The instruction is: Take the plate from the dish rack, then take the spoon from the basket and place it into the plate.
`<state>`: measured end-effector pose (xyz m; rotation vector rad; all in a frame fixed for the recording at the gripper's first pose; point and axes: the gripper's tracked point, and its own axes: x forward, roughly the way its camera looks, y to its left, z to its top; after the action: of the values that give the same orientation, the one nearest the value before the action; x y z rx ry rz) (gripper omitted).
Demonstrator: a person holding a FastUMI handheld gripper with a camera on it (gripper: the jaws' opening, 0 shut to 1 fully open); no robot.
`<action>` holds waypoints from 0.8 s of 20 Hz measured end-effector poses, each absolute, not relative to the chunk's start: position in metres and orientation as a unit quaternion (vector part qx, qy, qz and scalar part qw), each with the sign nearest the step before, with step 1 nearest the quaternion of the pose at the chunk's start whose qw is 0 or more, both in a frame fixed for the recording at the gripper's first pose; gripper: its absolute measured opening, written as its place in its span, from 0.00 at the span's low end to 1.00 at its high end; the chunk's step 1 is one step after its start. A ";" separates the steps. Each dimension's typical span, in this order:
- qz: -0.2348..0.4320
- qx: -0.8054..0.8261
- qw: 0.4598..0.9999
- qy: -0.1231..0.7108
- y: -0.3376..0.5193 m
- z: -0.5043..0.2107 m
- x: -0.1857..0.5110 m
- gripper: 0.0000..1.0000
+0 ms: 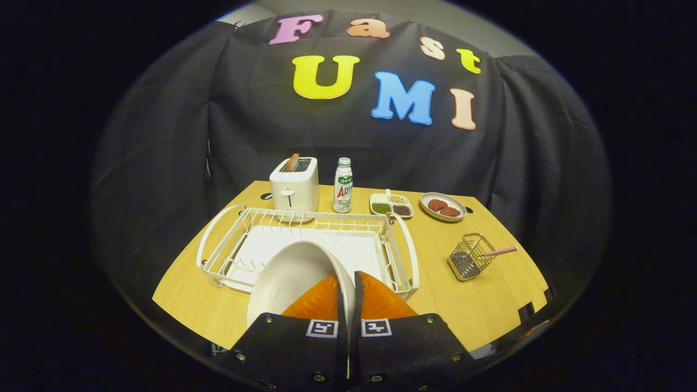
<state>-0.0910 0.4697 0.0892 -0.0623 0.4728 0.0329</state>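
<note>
The gripper (348,283) was seen low in the frame, its fingers closed on the rim of the white plate (288,277), held tilted over the near edge of the dish rack (228,239). The spoon (501,251) lay in the wire basket (468,256), right of centre.

The gripper (348,283) pinches the white plate's (288,277) rim above the dish rack (228,239); the spoon (501,251) sits in the basket (469,256) beside the rack.

Gripper-mounted fisheye camera looks down and forward from close above the dish rack (305,245), facing the toaster (294,189) behind it.
</note>
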 end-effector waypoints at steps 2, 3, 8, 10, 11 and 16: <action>0.026 -0.023 0.970 0.242 0.468 0.075 -0.098 0.02; 0.034 -0.019 0.969 0.246 0.469 0.067 -0.101 0.02; 0.041 0.008 0.960 0.276 0.465 0.032 -0.118 0.02; 0.038 0.028 0.957 0.287 0.465 0.019 -0.120 0.02; 0.036 0.034 0.955 0.291 0.464 0.013 -0.121 0.02; 0.027 0.065 0.950 0.304 0.455 -0.005 -0.119 0.02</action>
<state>-0.1195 0.4547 -0.0051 0.1332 0.6187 0.0549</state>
